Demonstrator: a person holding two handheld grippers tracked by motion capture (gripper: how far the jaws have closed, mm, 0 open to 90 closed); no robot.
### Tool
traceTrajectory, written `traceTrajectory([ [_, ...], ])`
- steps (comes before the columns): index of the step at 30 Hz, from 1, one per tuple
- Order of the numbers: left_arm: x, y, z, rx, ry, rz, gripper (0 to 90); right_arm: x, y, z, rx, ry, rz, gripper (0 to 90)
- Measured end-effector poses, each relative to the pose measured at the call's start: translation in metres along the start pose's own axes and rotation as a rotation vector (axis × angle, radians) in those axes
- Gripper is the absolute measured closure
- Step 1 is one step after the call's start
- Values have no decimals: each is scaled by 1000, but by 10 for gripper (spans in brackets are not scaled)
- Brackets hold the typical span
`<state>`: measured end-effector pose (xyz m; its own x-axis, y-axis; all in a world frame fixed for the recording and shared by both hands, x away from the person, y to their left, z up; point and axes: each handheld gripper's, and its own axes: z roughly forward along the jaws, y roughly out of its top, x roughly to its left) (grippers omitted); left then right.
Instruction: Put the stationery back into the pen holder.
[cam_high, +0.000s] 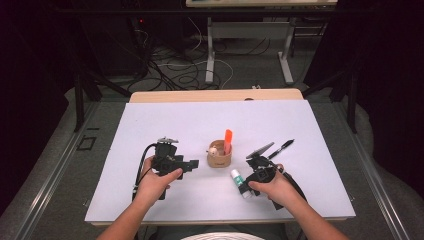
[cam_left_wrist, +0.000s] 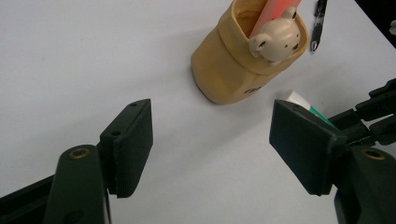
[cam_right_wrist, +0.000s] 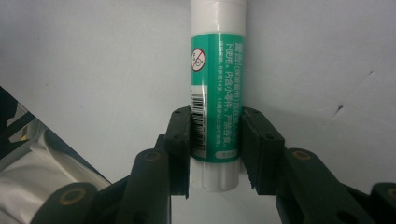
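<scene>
A green-and-white glue stick (cam_high: 240, 182) (cam_right_wrist: 217, 70) lies on the white table sheet (cam_high: 200, 120). My right gripper (cam_high: 246, 186) (cam_right_wrist: 215, 140) is shut on its lower end, with the pads pressing both sides of the label. My left gripper (cam_high: 192, 164) (cam_left_wrist: 212, 140) stands open over bare sheet, with nothing between its jaws. It points at a tan pen holder (cam_high: 219, 158) (cam_left_wrist: 224, 70) with a small bear head (cam_left_wrist: 275, 39) on its rim. An orange highlighter (cam_high: 228, 140) (cam_left_wrist: 275, 14) stands in the holder. The glue stick's white cap (cam_left_wrist: 299, 100) shows past the left gripper's right jaw.
A black pen (cam_high: 281, 148) (cam_left_wrist: 319, 23) lies on the sheet to the right of the holder, beyond my right gripper. A wooden table edge (cam_high: 215, 95) runs along the back. Cables and desk legs (cam_high: 210, 55) stand on the floor behind.
</scene>
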<state>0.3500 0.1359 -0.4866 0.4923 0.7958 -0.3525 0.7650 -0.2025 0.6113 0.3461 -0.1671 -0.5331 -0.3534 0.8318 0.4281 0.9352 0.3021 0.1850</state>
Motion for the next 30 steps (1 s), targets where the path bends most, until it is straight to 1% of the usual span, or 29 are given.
traceTrajectory([
  [7,0,0,-1,-9,-2,-3,312,1,-1,-1,-9,-3,-10,662],
  [9,1,1,-2,-12,-5,-5,312,2,-1,-4,-14,4,-11,662],
  [10,1,1,-3,-9,-6,-6,312,2,-1,-4,-32,15,-12,662],
  [11,1,1,-3,-14,-5,-6,312,2,-1,-5,-35,16,-11,662],
  [12,2,1,-3,-13,-4,-3,312,2,-1,-6,-35,17,-20,662],
  [14,1,2,-3,-19,-2,4,309,4,-1,-8,-42,21,-24,662],
  [15,1,2,-3,-21,-5,10,304,3,-3,-6,-99,41,-34,662],
  [16,1,2,-3,-25,-5,12,298,4,-1,-12,-33,15,-46,662],
  [17,1,2,-4,-28,-4,16,295,4,0,-13,-25,9,-70,662],
  [18,1,3,-5,-31,-5,20,291,4,-1,-13,-47,19,-90,662],
  [19,1,3,-6,-35,-5,25,288,5,-3,-8,-150,55,-85,662],
  [20,1,4,-7,-38,-4,30,286,5,-4,-9,-152,56,-97,662],
  [21,1,5,-8,-44,-4,35,283,6,-4,-12,-131,50,-113,662],
  [22,1,5,-9,-51,-3,36,283,8,-4,-15,-113,44,-110,662],
  [23,1,6,-10,-58,-1,39,281,9,-4,-15,-145,52,-130,662],
  [24,2,6,-12,-61,-2,41,280,11,-4,-18,-129,48,-141,662],
  [25,1,6,-12,-73,-2,40,280,11,-6,-14,-214,60,-150,662],
  [26,2,7,-13,-82,-1,53,280,13,-6,-16,-220,59,-160,662],
  [27,2,7,-14,-80,-3,62,280,14,-5,-23,-153,28,-186,662],
  [28,2,8,-14,-86,0,72,280,14,-7,-15,-279,64,-192,662],
  [29,2,8,-15,-96,-2,79,280,15,-7,-19,-256,67,-207,662],
  [30,2,9,-15,-103,-10,81,278,16,-7,-21,-267,70,-227,662],
])
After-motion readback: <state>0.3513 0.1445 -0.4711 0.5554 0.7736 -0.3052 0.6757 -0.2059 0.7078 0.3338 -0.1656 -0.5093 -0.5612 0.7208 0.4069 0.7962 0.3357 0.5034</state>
